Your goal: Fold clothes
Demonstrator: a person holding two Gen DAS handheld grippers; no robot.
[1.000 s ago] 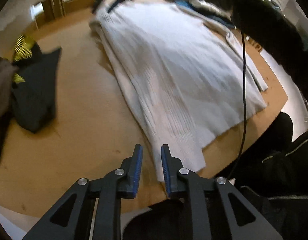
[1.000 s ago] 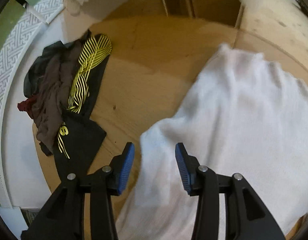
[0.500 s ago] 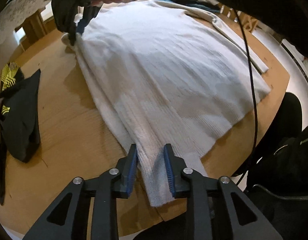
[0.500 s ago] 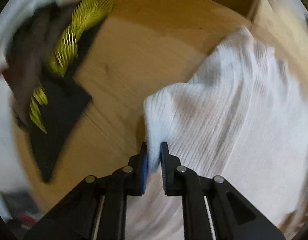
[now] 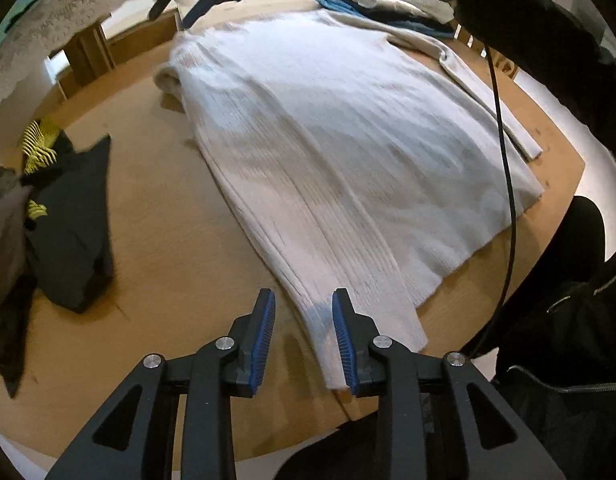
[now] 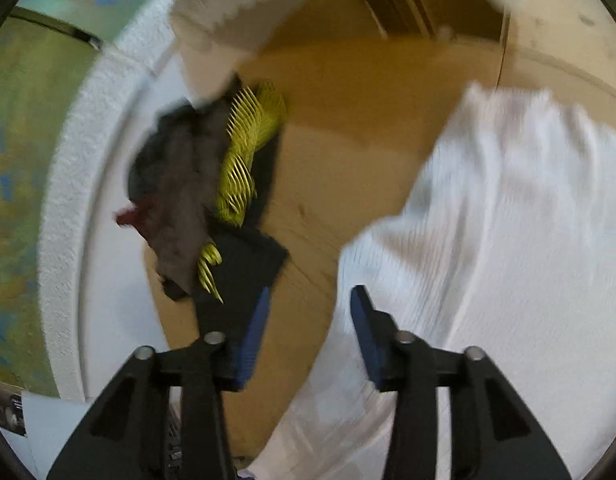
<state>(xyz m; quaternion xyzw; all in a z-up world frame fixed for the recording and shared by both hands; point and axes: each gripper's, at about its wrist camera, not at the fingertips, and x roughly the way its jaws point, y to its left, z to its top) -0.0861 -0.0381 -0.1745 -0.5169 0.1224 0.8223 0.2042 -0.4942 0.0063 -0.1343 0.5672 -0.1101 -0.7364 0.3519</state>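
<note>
A white ribbed sweater (image 5: 348, 152) lies spread flat on the wooden table (image 5: 167, 248), with a folded long strip running toward me. My left gripper (image 5: 303, 340) is open just above the table's near edge. The narrow near end of that strip lies between its fingers, against the right one. In the right wrist view the sweater (image 6: 508, 260) fills the right side. My right gripper (image 6: 312, 336) hovers open over its left edge, holding nothing. This view is blurred.
A dark pile of clothes with yellow stripes (image 5: 55, 208) (image 6: 211, 200) sits at the table's left edge. Folded blue and white garments (image 5: 388, 4) are stacked at the back. A black cable (image 5: 504, 152) hangs over the sweater, and a person's dark sleeve (image 5: 548, 40) crosses above.
My right gripper, shut on the sweater's far corner half a second ago, has opened, let go and lifted away. My left gripper's fingers have spread wider around the strip's end.
</note>
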